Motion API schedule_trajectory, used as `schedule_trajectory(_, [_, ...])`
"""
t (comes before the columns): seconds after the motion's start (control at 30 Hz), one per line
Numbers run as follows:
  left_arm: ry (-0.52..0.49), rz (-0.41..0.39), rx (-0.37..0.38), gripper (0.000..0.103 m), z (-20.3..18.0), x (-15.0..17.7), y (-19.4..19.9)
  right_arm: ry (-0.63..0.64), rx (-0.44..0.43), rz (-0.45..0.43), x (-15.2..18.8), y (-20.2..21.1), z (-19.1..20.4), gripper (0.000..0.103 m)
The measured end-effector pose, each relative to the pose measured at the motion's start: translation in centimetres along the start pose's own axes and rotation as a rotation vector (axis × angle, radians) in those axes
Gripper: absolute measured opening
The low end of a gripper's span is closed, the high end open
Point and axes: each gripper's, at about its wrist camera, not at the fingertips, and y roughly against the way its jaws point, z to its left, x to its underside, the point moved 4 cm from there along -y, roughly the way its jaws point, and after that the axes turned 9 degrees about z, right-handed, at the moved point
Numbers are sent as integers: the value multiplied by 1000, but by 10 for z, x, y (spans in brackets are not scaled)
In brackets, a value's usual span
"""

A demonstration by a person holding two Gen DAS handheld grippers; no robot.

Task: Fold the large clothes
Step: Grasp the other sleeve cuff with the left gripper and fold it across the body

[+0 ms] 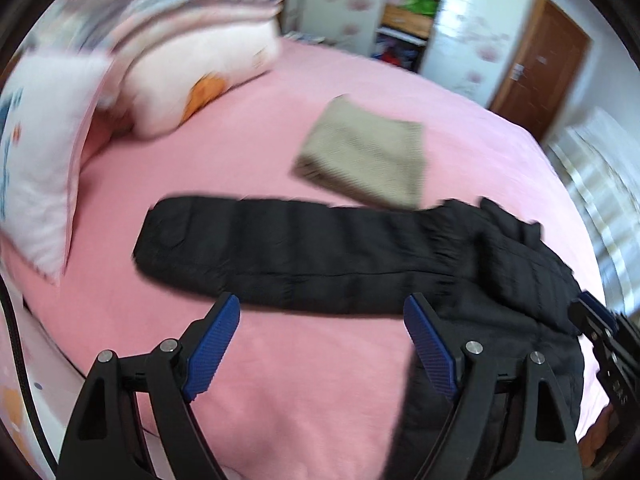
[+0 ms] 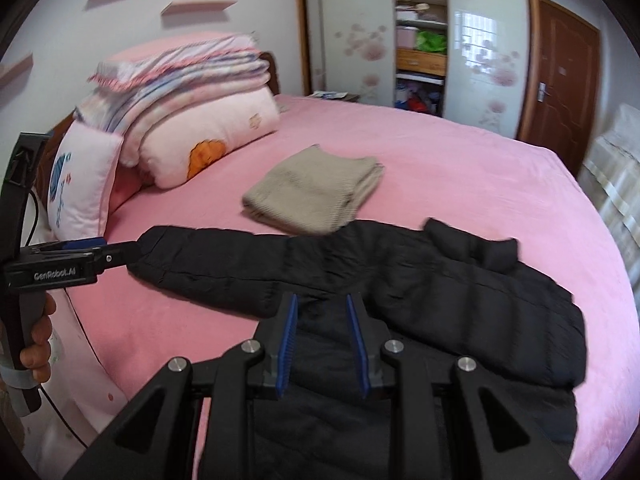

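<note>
A black puffer jacket [image 1: 320, 256] [image 2: 440, 288] lies across the pink bed [image 1: 320, 380] [image 2: 440, 152], one sleeve [image 2: 208, 264] stretched out to the left. My left gripper [image 1: 322, 308] is open wide just short of the sleeve, with only its near edge and bare sheet between the pads. In the right wrist view the left gripper [image 2: 132, 250] sits at the cuff end, held by a hand [image 2: 38, 332]. My right gripper [image 2: 323, 300] hovers over the jacket's body, jaws narrow, dark fabric filling the gap. It also shows in the left wrist view, as the right gripper [image 1: 592, 316] at the jacket's right edge.
A folded tan garment [image 1: 368, 152] [image 2: 316, 192] lies just beyond the jacket. Stacked pillows and folded quilts [image 1: 200, 68] [image 2: 208, 128] fill the bed's far left. An open wardrobe [image 2: 420, 40] and a brown door [image 2: 560, 80] stand behind the bed.
</note>
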Motion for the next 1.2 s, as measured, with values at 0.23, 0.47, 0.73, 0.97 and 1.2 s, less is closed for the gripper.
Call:
schedule_trajectory(0.23, [267, 103, -3, 83, 101, -16, -63, 59, -19, 30, -29, -56, 53, 25])
schedule_trajectory(0.47, [467, 176, 45, 79, 153, -25, -115, 81, -17, 63, -52, -109, 82, 25])
schedule_trajectory(0.73, [551, 307, 59, 79, 167, -31, -177, 76, -22, 108, -53, -141, 87, 25])
schedule_trajectory(0.97, [531, 321, 49, 35, 163, -36, -198, 59, -17, 138, -44, -153, 77, 25])
schedule_trajectory(1.2, [337, 196, -75, 6, 119, -53, -177, 15, -18, 157, -30, -152, 54, 25])
